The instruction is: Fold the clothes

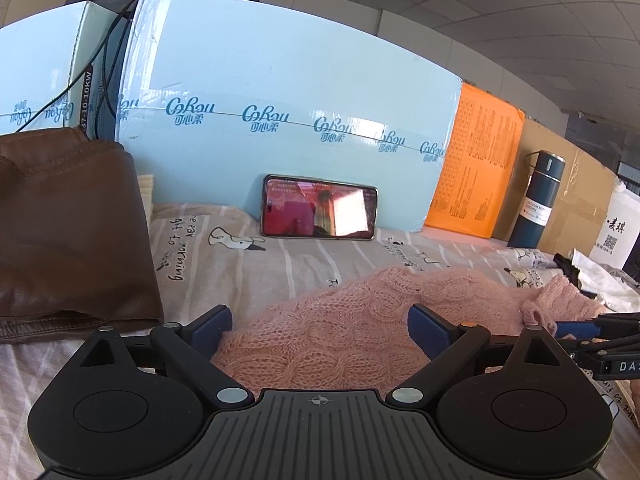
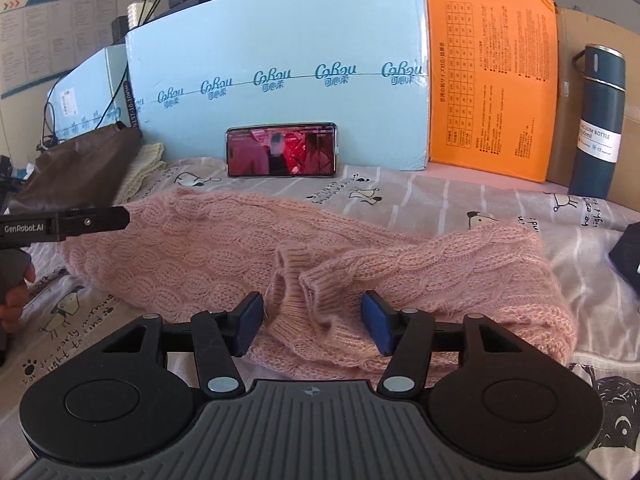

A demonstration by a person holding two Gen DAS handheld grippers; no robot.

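Observation:
A pink cable-knit sweater (image 2: 224, 252) lies bunched across the printed bed sheet (image 2: 440, 204); it also shows in the left wrist view (image 1: 332, 328). My left gripper (image 1: 320, 330) is open, its blue pads either side of the sweater's left end. My right gripper (image 2: 312, 322) is open around the sweater's ribbed cuffs (image 2: 308, 292) at the near edge. The left gripper's arm shows at the left of the right wrist view (image 2: 80, 222); the right gripper's arm shows at the right edge of the left wrist view (image 1: 600, 332).
A brown leather garment (image 1: 68, 232) and a cream knit (image 2: 144, 168) lie at the left. A phone (image 2: 282, 151) leans on light-blue boxes (image 2: 280, 60). An orange box (image 2: 488, 80), a dark-teal bottle (image 2: 598, 120) and white cloth (image 1: 600, 280) stand to the right.

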